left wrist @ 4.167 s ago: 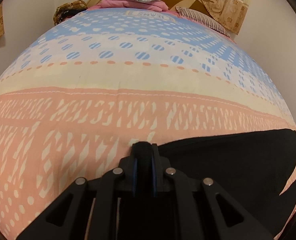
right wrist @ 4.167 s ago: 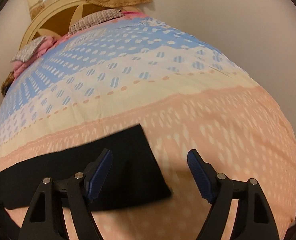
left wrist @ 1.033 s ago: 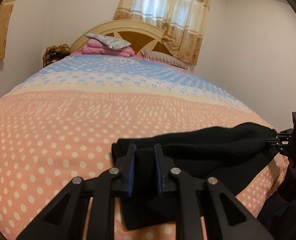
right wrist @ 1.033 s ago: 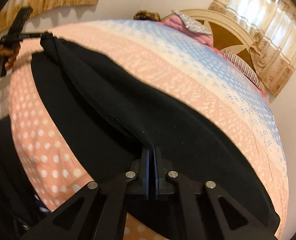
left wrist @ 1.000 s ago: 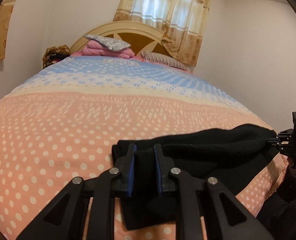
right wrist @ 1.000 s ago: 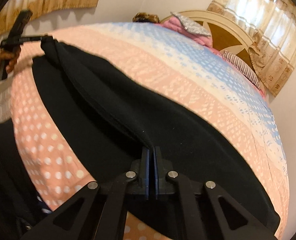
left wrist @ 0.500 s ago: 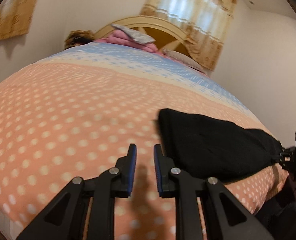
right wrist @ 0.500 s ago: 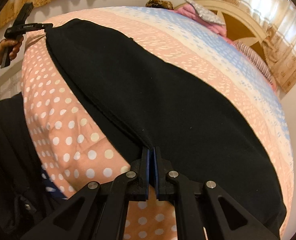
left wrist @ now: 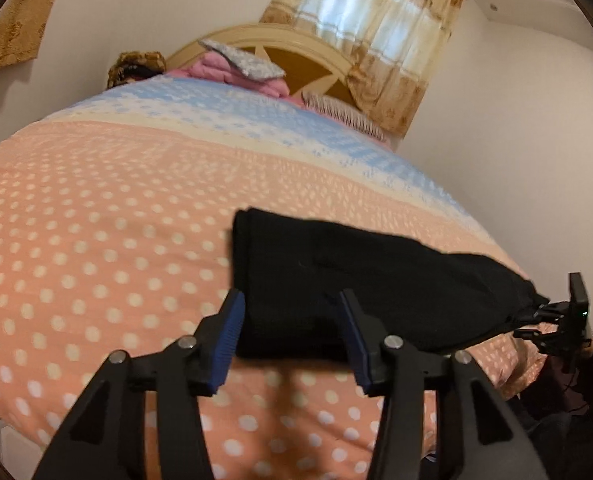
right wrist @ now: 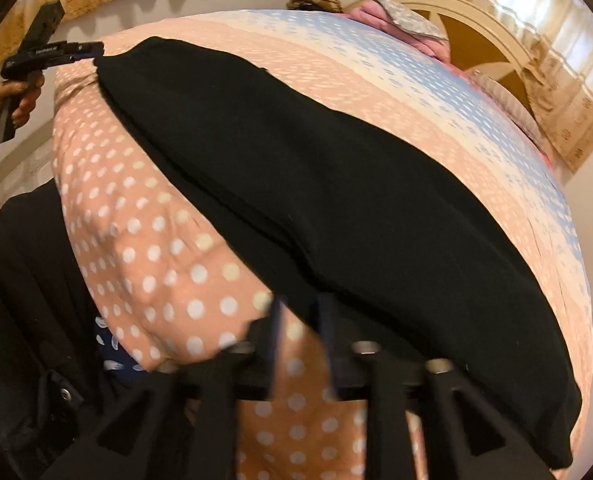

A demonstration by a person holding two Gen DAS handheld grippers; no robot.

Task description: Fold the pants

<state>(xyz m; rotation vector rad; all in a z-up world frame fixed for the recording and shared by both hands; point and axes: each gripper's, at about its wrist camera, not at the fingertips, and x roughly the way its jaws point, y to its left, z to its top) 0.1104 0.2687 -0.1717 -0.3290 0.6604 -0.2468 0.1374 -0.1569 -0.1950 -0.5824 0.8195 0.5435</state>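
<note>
The black pants [left wrist: 360, 276] lie folded lengthwise as a long band on the polka-dot bedspread [left wrist: 96, 240]. My left gripper [left wrist: 292, 332] is open, its blue pads on either side of the near corner of the pants, not closed on it. In the right wrist view the pants [right wrist: 336, 184] stretch away across the bed. My right gripper [right wrist: 300, 340] is blurred by motion, its fingers slightly apart at the pants' near edge with nothing held. The left gripper also shows at the far end of the pants in the right wrist view [right wrist: 96, 50].
The bedspread [right wrist: 156, 240] drops over the bed's edge near my right gripper. Pink folded bedding and a grey pillow [left wrist: 240, 64] lie by the wooden headboard [left wrist: 296, 52]. A striped pillow [left wrist: 336, 110] lies beside them. The person's dark clothing [right wrist: 24, 320] is at the left.
Both grippers have let go of the pants, which now lie flat on the bed. The left gripper has opened wide and swung toward the pants' corner. The right gripper has parted slightly and is moving.
</note>
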